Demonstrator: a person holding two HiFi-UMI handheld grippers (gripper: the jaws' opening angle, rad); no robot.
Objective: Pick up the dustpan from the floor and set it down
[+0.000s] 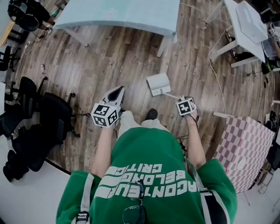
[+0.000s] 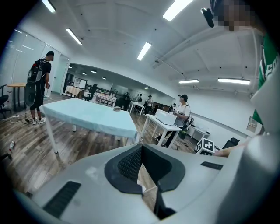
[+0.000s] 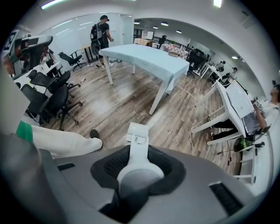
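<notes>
dustpan [image 1: 158, 84]: white
floor [image 1: 122, 61]: grey-brown wood planks
table [image 1: 118, 13]: pale blue
box [image 1: 247, 144]: pink-and-white checks
sweater [image 1: 148, 153]: green, white lettering
chairs [image 1: 52, 113]: black

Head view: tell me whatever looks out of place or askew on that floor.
Only the dustpan stands out: it is askew mid-floor, its handle clamped in the right gripper, so handled rather than dropped. A loose white cable also trails over the wooden floor by the white table.
</notes>
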